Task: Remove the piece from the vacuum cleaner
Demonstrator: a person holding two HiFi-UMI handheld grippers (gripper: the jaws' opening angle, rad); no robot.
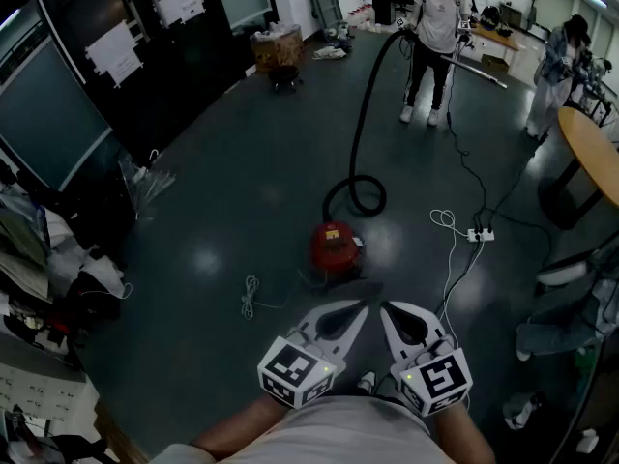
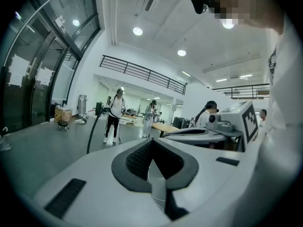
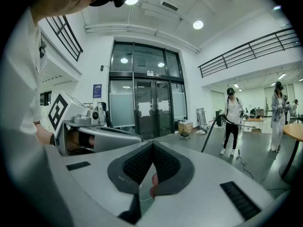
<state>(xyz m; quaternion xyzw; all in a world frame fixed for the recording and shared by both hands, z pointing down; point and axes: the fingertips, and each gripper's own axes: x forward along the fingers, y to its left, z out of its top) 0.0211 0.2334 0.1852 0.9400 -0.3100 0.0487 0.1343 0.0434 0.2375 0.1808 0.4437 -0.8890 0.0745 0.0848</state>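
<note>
The red vacuum cleaner (image 1: 336,247) stands on the dark floor just ahead of me. Its black hose (image 1: 365,114) loops once beside it and runs far back to a person (image 1: 435,27) who holds the metal wand (image 1: 479,70). My left gripper (image 1: 360,307) and right gripper (image 1: 387,308) are held side by side at waist height, short of the vacuum and touching nothing. Both are shut and empty. In the left gripper view the shut gripper (image 2: 151,142) points toward that person (image 2: 113,115). The right gripper view shows its gripper (image 3: 152,144) shut, the hose (image 3: 208,136) beyond.
A white power strip (image 1: 481,234) and white cable (image 1: 451,269) lie right of the vacuum, and a coiled white cord (image 1: 250,296) lies to its left. A wooden table (image 1: 592,153) and a second person (image 1: 556,75) are at the right. Clutter (image 1: 39,259) lines the glass wall on the left.
</note>
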